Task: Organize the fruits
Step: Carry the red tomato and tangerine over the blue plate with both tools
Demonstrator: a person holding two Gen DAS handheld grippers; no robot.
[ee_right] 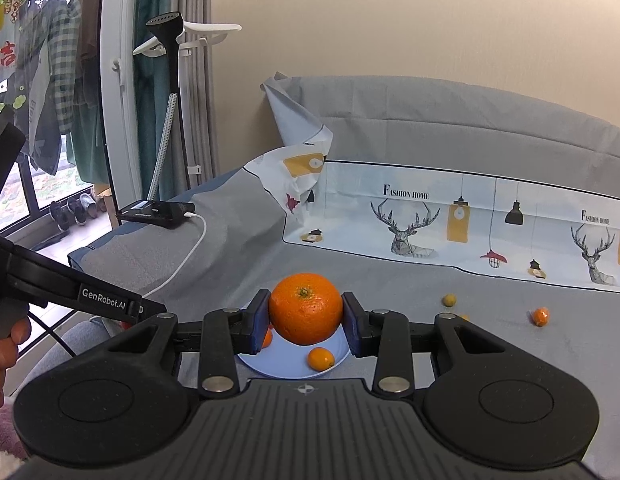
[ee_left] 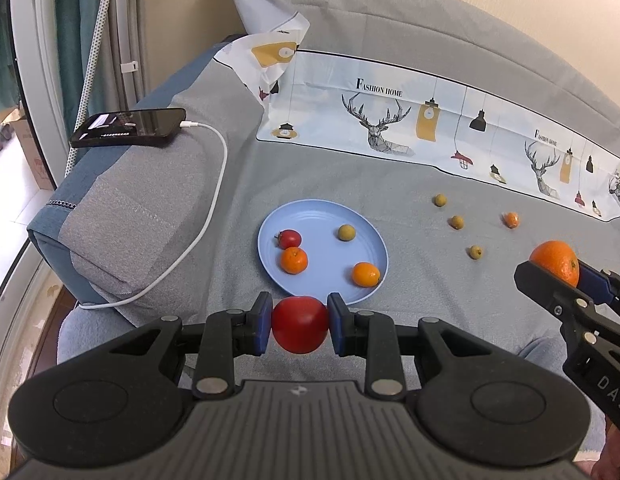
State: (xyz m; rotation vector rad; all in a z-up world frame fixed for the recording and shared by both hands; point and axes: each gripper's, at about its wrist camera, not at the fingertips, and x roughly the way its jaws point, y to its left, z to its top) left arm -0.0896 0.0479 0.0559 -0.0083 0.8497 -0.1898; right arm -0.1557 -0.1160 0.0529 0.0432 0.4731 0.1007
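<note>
My left gripper (ee_left: 300,326) is shut on a red tomato (ee_left: 300,330), held just in front of the near rim of a light blue plate (ee_left: 310,232). The plate holds a small red tomato (ee_left: 288,238), two small oranges (ee_left: 294,260) (ee_left: 365,274) and a small green fruit (ee_left: 345,233). My right gripper (ee_right: 306,316) is shut on a large orange (ee_right: 306,308) above the plate (ee_right: 286,356); it shows in the left wrist view at the right (ee_left: 555,262). Three small green fruits (ee_left: 456,222) and a small orange (ee_left: 511,219) lie on the grey cover to the right of the plate.
A black phone (ee_left: 128,128) with a white charging cable (ee_left: 206,220) lies on the sofa arm at the left. A printed deer-pattern cloth (ee_left: 429,128) runs along the back of the seat. A garment steamer stand (ee_right: 170,80) and a window (ee_right: 50,120) are at the far left.
</note>
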